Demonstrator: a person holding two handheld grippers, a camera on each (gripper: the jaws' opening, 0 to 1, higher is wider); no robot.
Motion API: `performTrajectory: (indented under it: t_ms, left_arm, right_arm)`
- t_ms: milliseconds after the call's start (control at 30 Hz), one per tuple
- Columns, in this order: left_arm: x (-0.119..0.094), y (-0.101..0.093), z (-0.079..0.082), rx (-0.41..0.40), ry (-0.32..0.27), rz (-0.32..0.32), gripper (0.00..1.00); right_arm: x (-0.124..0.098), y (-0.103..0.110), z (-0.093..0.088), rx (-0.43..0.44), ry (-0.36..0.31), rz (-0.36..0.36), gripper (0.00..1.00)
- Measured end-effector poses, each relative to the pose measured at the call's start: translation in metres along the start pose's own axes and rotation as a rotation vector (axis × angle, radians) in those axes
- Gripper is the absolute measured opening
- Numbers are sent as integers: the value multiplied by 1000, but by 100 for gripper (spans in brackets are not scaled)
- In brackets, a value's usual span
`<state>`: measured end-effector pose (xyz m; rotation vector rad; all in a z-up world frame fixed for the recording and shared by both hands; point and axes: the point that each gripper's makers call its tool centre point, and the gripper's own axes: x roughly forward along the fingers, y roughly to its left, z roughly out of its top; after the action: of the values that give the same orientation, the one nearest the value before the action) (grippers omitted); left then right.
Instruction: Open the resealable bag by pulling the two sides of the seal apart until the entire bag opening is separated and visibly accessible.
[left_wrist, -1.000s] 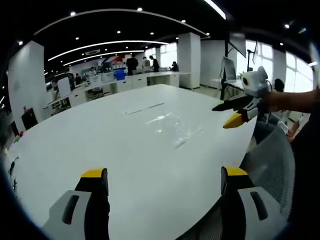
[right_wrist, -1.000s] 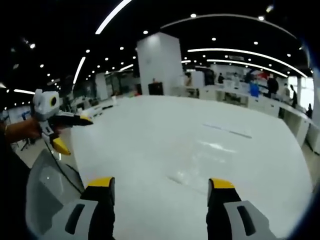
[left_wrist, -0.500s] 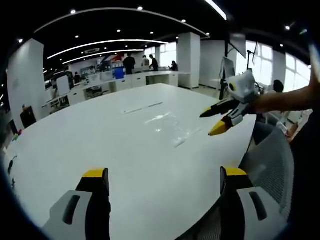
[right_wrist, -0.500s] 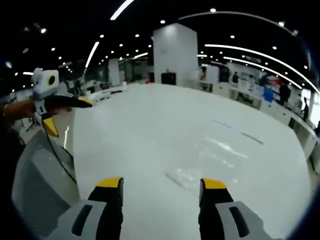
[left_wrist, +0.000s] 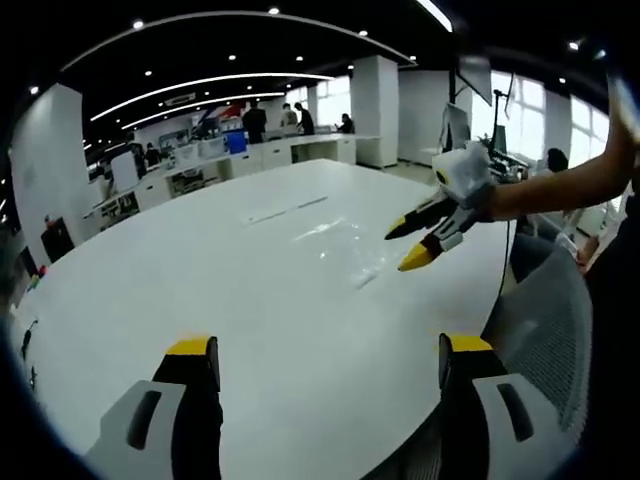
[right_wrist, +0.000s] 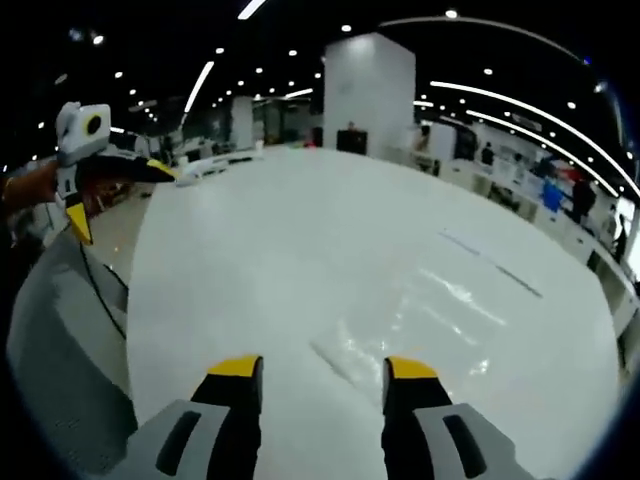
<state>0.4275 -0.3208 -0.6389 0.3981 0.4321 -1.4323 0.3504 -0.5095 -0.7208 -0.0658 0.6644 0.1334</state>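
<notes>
Both claws agape above clear bag (right_wrist: 400, 325); white table (right_wrist: 280, 250).

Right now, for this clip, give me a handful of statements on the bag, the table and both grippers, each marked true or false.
1. The clear resealable bag lies flat on the white table. True.
2. The right gripper is shut on the bag. False: its jaws stand open, short of it.
3. The left gripper is open and holds nothing. True.
4. A mug stands beside the bag. False: no mug there.
</notes>
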Motion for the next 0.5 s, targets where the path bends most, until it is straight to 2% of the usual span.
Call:
performTrajectory:
  t_ms: [267, 500]
  left_arm:
    - [-1, 8, -2, -19, 10, 25, 88]
    - [1, 11, -4, -22, 26, 26, 87]
  right_arm:
    - [18, -12, -4, -53, 49, 33, 39]
    - [33, -13, -13, -116, 102, 76, 19]
